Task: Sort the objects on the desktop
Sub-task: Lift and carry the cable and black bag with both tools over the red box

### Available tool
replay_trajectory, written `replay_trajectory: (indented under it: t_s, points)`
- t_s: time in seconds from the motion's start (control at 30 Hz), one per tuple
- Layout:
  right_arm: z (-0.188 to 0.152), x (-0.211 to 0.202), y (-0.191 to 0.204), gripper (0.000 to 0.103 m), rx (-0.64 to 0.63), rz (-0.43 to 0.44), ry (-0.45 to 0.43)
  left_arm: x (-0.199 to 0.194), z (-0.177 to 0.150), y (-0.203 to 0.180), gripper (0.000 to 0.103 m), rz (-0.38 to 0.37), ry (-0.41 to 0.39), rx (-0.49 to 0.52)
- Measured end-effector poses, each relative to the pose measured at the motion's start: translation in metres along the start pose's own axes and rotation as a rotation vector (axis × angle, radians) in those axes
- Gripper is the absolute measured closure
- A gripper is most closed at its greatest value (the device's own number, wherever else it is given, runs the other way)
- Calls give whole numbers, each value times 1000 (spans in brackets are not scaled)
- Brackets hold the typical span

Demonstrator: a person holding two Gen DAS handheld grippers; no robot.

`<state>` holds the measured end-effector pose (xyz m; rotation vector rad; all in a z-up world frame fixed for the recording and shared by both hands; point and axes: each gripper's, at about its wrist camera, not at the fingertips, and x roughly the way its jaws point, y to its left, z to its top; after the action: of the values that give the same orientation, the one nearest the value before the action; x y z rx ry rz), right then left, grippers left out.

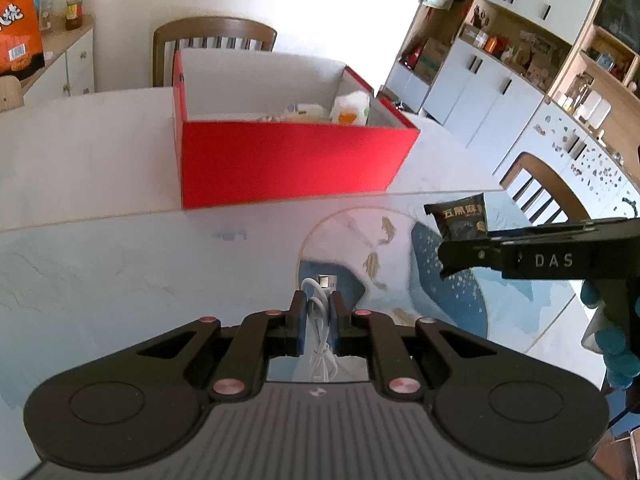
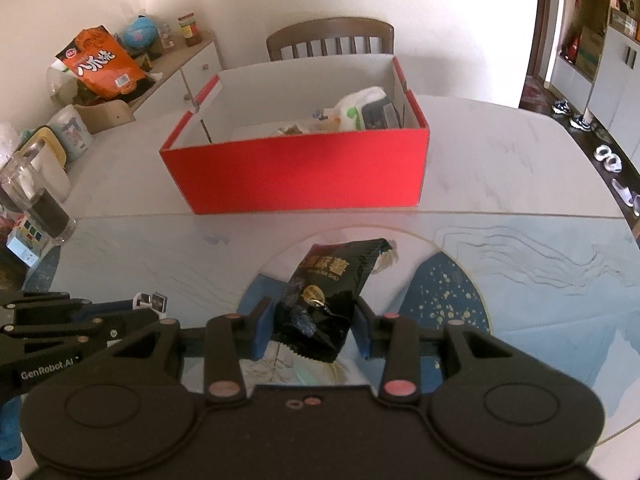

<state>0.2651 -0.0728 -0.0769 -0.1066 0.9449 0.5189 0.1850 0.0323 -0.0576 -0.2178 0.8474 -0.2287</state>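
In the left wrist view, the left gripper (image 1: 319, 312) is closed almost fully on a coiled white USB cable (image 1: 318, 334), its blue pads pinching the bundle near the middle while the loops hang below and the plug end pokes up past the fingertips. The cable looks light and limp, so a grip across the gathered loops seems the safest hold; taken by one strand, it would likely uncoil and trail. Beyond stands the open red box (image 1: 288, 160) on the marble table (image 1: 80, 160), with packets already inside. At the right edge the right gripper (image 1: 460, 256) carries a black snack packet (image 1: 460, 220). In the right wrist view, the right gripper (image 2: 312, 320) is part-way closed, pads pressing the lower half of the black snack packet (image 2: 332, 288), which crumples between them. The film looks slick and soft, the contents probably crushable, so firm but gentle pressure near the packet's middle suits it. The red box (image 2: 296, 176) lies straight ahead.
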Motion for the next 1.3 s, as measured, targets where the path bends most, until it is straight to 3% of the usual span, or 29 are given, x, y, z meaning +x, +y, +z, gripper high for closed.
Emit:
replay_trajectory:
  t_s: [0.87, 1.3]
  points:
    - [56, -31, 14, 64, -98, 44, -111, -30, 76, -9, 92, 47, -160, 0]
    - [89, -26, 12, 64, -138, 70, -147, -29, 115, -6, 92, 91, -214, -8]
